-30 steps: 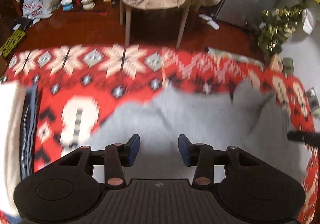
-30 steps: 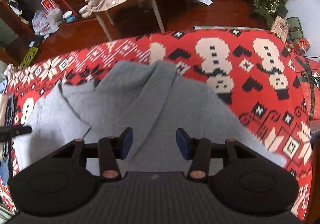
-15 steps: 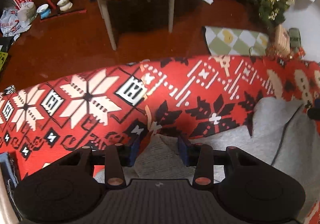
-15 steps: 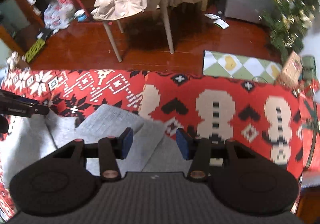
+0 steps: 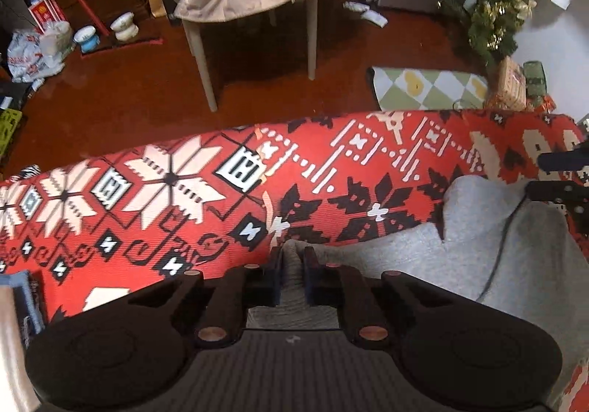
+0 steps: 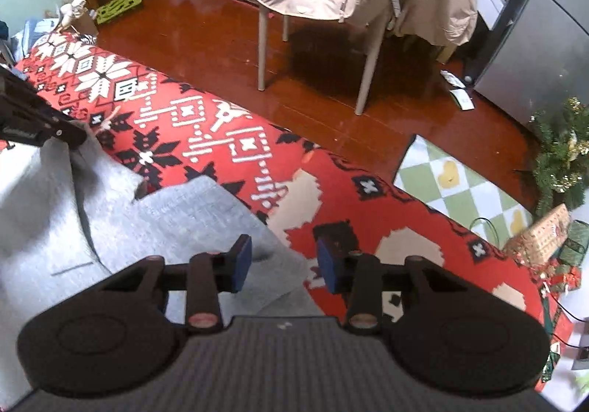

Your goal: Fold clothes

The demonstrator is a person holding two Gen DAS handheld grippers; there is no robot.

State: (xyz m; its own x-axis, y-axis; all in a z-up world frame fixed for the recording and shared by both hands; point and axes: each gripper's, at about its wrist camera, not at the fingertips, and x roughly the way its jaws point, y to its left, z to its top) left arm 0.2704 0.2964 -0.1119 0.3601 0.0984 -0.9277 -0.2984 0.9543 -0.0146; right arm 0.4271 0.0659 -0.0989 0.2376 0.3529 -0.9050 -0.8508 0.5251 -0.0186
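A grey sweatshirt (image 5: 497, 250) lies on a red patterned blanket (image 5: 184, 220). My left gripper (image 5: 292, 264) points steeply down at its near left corner. Its jaws are closing, and the pads pinch a ribbed grey edge between them. In the right wrist view the sweatshirt (image 6: 176, 220) spreads to the left. My right gripper (image 6: 283, 264) hangs over the garment's right corner with its jaws closing. The grey cloth lies between them, and the pads stand apart from it. Each gripper shows at the edge of the other's view: the right gripper (image 5: 535, 172) and the left gripper (image 6: 79, 137).
Beyond the blanket's far edge (image 6: 294, 139) is a red-brown wooden floor with a chair (image 6: 316, 55) draped in a beige coat. A green checked mat (image 6: 452, 183), a small Christmas tree (image 6: 563, 161) and gift boxes (image 6: 541, 239) are to the right. Folded cloth (image 5: 18, 305) lies at the left.
Both grippers moved from over the sweatshirt's middle to its far edge. The left jaws narrowed onto the ribbed corner. The right gripper rolled, and its jaws narrowed a little.
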